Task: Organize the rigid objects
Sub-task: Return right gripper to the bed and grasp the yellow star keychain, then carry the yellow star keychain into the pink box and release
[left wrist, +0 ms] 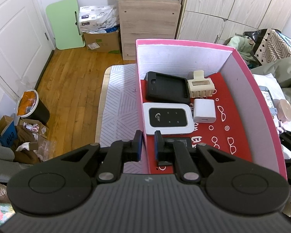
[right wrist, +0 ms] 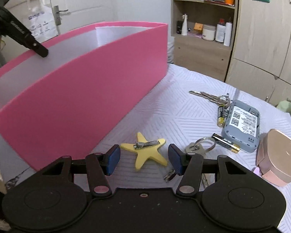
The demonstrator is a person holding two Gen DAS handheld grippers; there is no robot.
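The right gripper (right wrist: 143,158) is standing half open around the yellow foam star hair clip (right wrist: 148,152) lying on the white quilted table cover (right wrist: 164,106), pads not touching it; the tall pink cardboard box (right wrist: 87,89) is sitting at 10 o'clock. The left gripper (left wrist: 147,145) is pinching that box's near-left wall, with 1 white pocket router (left wrist: 167,118) inside at 12 o'clock
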